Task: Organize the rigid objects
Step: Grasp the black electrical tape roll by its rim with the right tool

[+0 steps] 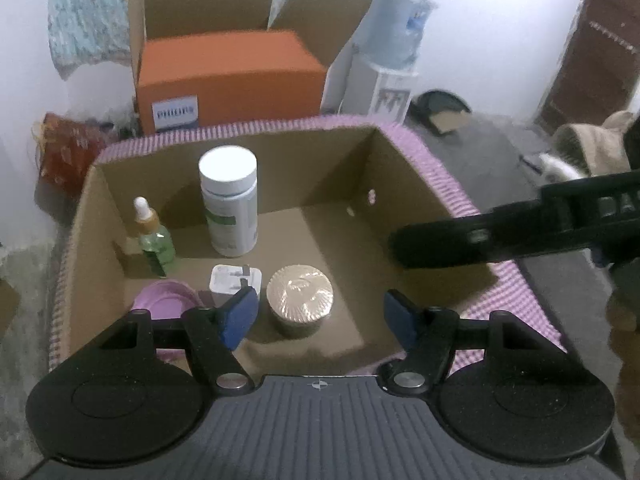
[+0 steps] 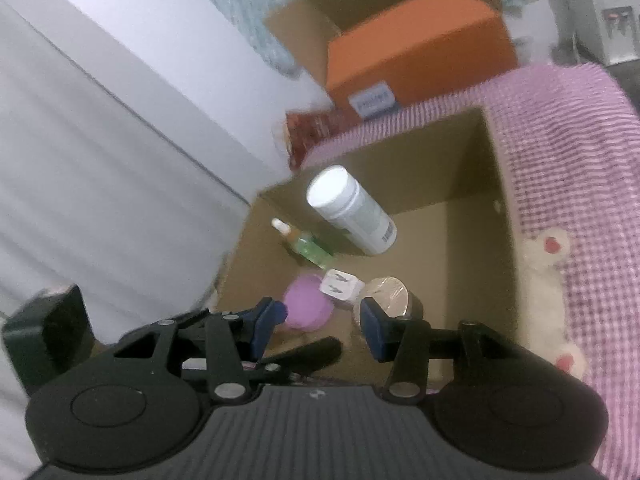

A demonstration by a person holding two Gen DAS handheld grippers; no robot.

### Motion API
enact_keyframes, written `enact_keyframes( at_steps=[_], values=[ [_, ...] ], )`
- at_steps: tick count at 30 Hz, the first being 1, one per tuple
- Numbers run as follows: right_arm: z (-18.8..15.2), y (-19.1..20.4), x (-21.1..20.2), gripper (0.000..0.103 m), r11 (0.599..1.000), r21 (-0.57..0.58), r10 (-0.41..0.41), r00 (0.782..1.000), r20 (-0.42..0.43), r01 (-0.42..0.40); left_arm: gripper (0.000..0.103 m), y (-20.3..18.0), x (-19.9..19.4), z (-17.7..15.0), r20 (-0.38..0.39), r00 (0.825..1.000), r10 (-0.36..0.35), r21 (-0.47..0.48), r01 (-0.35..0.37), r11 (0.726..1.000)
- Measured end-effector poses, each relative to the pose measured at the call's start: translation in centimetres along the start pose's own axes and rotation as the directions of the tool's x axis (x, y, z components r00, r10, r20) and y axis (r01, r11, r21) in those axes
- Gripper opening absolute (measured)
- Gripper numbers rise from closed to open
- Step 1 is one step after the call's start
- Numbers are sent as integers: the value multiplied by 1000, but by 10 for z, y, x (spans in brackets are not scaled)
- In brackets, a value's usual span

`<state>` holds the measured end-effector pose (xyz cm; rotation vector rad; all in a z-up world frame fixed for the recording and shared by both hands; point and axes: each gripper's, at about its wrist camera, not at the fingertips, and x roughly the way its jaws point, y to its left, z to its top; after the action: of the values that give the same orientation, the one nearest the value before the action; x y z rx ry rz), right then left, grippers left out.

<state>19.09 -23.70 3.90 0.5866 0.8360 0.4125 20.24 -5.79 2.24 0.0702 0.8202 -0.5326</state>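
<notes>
Open brown cardboard box (image 1: 400,184) resting on a pink-and-white checked cloth (image 1: 448,184), holding all five small items along its left and near side. Right half of the box floor bare.

Tall white plastic supplement bottle with white cap (image 1: 229,204) upright toward the back left. Green glass dropper bottle with a white bulb (image 1: 154,240) just beside it, close to the left wall. Nearer the front edge, in a row: flat purple round lid (image 1: 166,298), white square plug adapter (image 1: 234,280), and round beige ribbed-top jar (image 1: 300,300), adapter and jar just beside each other, contact not clear.

Left gripper (image 1: 320,314) hovering over the near edge, fingers (image 1: 240,318) spread wide and holding nothing, jar lying between them in the view. Right gripper (image 2: 322,330) above the front left part of the box, fingers (image 2: 374,334) likewise well apart and empty, purple lid and jar showing ahead of them.

Probably the arranging step, with items already boxed and neither tool loaded. Likely next: lowering onto the jar or the lid, closing on its sides, shifting it toward the bare right half.

Tight spots: near cardboard wall right under both tools, adapter crowding the jar, both grippers sharing one corner. Free room toward the right and back walls.
</notes>
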Motion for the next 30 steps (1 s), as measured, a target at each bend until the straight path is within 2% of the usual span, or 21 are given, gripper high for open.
enact_keyframes(
  at_steps=[5, 10, 14, 20, 26, 30],
  values=[
    [-42, -7, -49, 50, 998, 48, 40, 996, 76, -44, 74, -5, -33, -25, 51, 999, -10, 32, 9, 999],
    [-86, -18, -54, 50, 991, 121, 43, 998, 51, -49, 74, -7, -35, -58, 25, 1000, -5, 37, 4, 999],
    [-108, -21, -31, 50, 989, 144, 32, 999, -14, -30, 74, -7, -18, -81, -9, 1000, 27, 25, -27, 999],
    [-109, -19, 25, 50, 994, 96, -45, 993, -105, 55, 74, -4, 18, -97, -57, 993, 104, 47, -101, 994],
    [-105, -21, 66, 48, 988, 48, -136, 979, -155, 145, 73, 1, 42, -99, -93, 988, 123, 77, -116, 990],
    [-102, -20, 82, 47, 983, 8, -177, 969, -175, 181, 73, 1, 49, -100, -99, 989, 105, 88, -97, 991]
  ],
)
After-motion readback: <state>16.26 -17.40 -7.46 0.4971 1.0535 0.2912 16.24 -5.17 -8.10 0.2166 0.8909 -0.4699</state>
